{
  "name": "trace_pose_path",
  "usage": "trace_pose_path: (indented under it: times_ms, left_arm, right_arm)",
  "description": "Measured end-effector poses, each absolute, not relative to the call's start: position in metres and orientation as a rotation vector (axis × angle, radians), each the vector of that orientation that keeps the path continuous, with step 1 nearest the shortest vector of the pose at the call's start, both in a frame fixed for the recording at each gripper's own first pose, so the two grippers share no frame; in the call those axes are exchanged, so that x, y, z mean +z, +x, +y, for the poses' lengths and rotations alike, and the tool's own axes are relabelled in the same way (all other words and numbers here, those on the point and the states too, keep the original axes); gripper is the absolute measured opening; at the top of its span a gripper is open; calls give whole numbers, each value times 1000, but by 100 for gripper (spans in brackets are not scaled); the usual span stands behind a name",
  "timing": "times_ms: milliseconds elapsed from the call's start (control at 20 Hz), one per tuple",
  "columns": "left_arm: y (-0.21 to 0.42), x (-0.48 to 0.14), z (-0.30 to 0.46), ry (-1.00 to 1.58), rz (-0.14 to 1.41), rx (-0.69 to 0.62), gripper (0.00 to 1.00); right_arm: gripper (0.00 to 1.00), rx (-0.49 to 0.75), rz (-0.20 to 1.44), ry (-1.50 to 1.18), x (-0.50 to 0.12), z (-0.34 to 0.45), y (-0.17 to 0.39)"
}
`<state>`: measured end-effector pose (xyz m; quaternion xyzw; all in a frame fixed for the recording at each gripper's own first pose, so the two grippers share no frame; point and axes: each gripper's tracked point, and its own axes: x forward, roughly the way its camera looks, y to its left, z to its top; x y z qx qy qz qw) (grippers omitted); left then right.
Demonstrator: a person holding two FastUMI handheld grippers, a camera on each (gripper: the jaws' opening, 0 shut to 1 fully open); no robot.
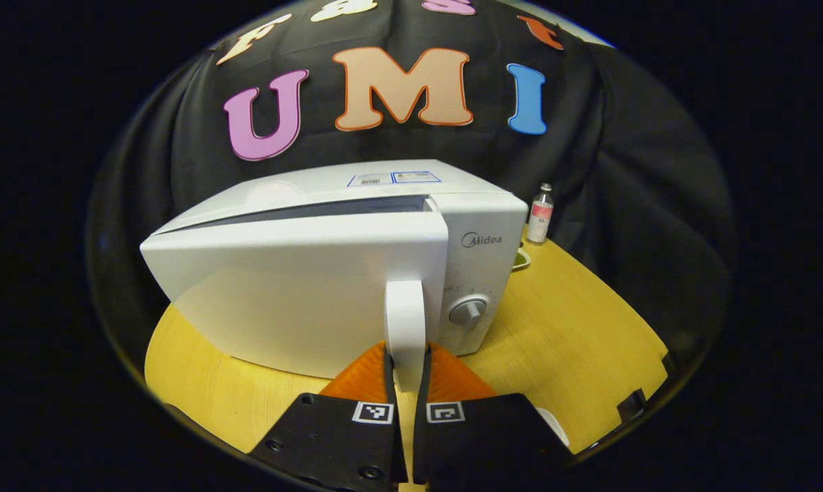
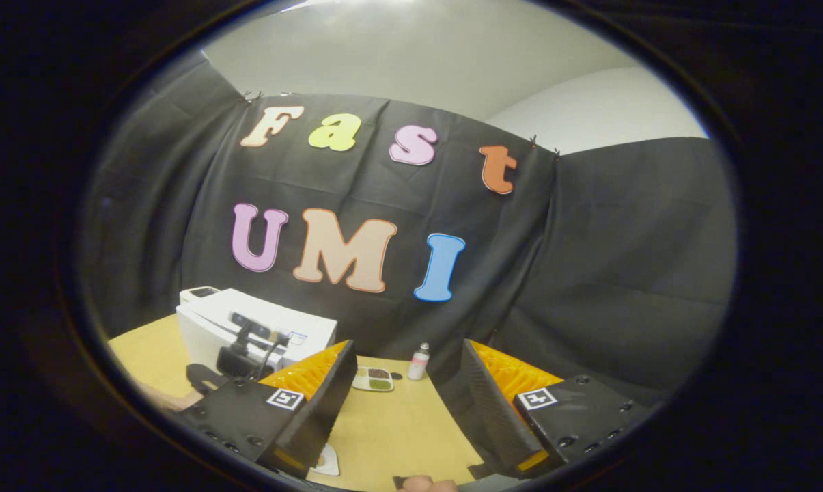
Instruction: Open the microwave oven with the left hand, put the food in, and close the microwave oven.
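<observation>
Left gripper view first: my left gripper (image 1: 407,365) is clamped on the microwave's door handle (image 1: 406,326), one finger pressed to each side of it. The handle is a white upright bar, long axis vertical, rising straight ahead of my fingertips. The door (image 1: 302,294) is ajar: its handle end is swung out toward me, with a dark gap along its top edge, and its face runs off to my left. The microwave (image 1: 483,236) sits just beyond, front panel facing me, with a round knob (image 1: 467,311) just right of my fingers. Farther ahead to the right, a small bottle (image 1: 540,213) stands upright near the table's back edge, with a sliver of a food dish (image 1: 520,260) peeking out behind the oven's corner. The yellow table (image 1: 575,328) lies open to my right, running to its edge.

Right gripper view: my right gripper (image 2: 403,383) hangs above the table, fingers spread well apart, nothing between them. The microwave (image 2: 210,328) sits well off ahead to my left, with the other gripper (image 2: 244,348) in front of it. The food dish (image 2: 373,378) lies flat just beyond my left fingertip, the bottle (image 2: 419,361) upright beside it. Something pale (image 2: 327,459) lies under my left finger; too cut off to tell what. Open tabletop (image 2: 397,424) runs between my fingers.
</observation>
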<state>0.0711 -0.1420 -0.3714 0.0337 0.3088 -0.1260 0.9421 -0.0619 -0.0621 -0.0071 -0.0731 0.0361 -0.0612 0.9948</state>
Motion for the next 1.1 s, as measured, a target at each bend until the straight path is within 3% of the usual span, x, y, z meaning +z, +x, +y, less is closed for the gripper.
trace_pose_path:
  times_ms: [500, 1100]
  left_arm:
    - [-22, -359, -89, 56, 613, -331, 5]
    - [-88, -351, -5, 51, 631, -232, 5]
  right_arm:
    - [97, -19, 104, -104, -31, -26, -48]
    - [97, 50, 122, -90, -52, 7, -26]
